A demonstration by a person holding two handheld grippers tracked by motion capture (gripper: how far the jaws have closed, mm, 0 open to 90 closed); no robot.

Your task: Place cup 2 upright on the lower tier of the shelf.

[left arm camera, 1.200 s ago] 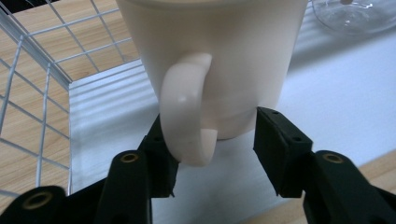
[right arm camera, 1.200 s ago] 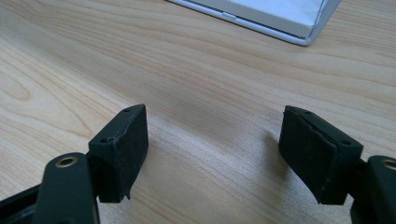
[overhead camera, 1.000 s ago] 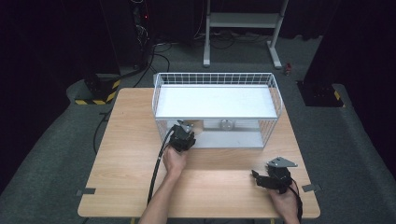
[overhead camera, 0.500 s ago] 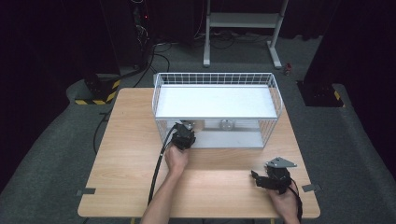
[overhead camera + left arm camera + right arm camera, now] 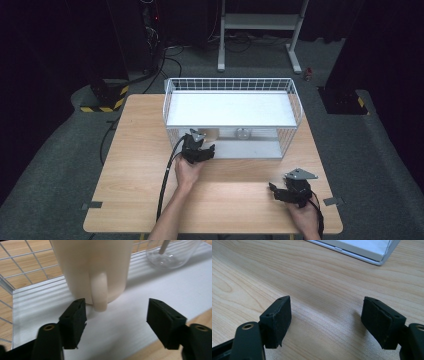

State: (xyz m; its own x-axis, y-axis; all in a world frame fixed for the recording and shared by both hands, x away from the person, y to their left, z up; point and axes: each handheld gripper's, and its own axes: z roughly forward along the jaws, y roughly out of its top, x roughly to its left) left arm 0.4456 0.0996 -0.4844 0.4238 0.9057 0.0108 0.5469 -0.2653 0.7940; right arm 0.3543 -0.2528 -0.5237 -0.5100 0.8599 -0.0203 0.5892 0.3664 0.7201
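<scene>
Jaws of the left gripper (image 5: 199,150) reach into the wire rack (image 5: 295,102) on the desk (image 5: 135,165); right gripper (image 5: 292,191) rests apart. Left gripper view: jaws just opened, flanking the unmarked cream mug (image 5: 93,267), beside a glass (image 5: 172,252). Right gripper view: jaws apart above bare wood.

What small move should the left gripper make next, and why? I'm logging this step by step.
Probably draw the left gripper straight back. Its jaws have just opened and stand apart, gripping nothing, and the cream mug stands upright on the rack's lower white shelf, its handle facing the gap. It looks placed, so backing off avoids knocking it.
</scene>
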